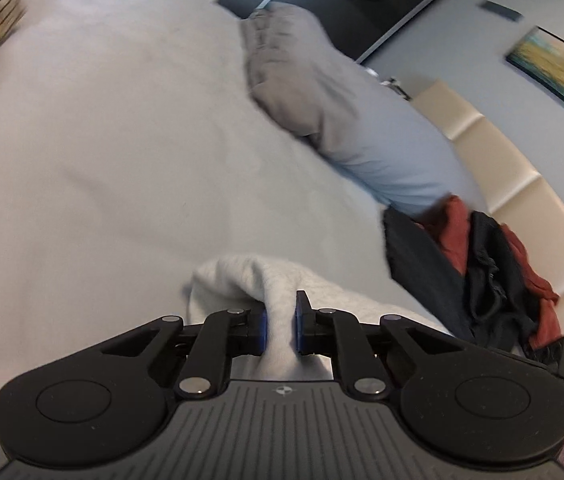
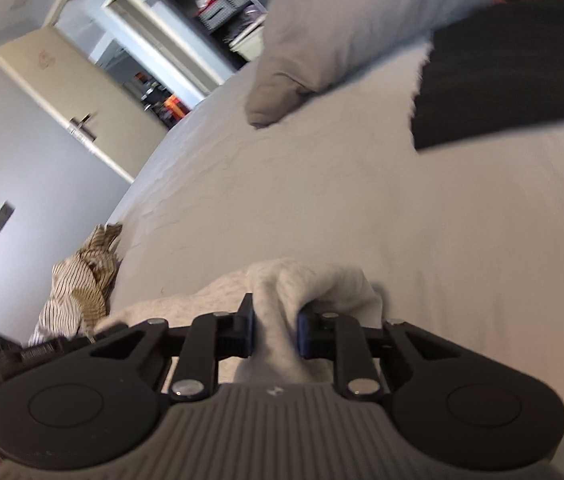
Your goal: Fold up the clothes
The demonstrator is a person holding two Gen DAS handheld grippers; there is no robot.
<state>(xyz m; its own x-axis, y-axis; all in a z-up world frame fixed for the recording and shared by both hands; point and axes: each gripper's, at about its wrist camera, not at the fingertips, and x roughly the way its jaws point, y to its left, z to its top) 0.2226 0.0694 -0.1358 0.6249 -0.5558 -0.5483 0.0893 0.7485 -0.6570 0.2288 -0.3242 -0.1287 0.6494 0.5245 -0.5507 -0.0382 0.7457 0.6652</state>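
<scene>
Jaws of the left gripper (image 1: 280, 326) and right gripper (image 2: 274, 330) each pinch a bunched fold of the pale grey garment (image 1: 242, 276) above the bed (image 1: 102, 140), dark clothes (image 1: 481, 280) at three o'clock.

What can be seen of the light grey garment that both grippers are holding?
The light grey garment is a soft, heathered, fleece-like knit. It is bunched, not flat. The left gripper is shut on one bunched fold, the right gripper on another, cloth filling each gap between the blue pads. It hangs over the pale bedspread; whether it rests on it cannot be told. Its overall shape is hidden.
</scene>
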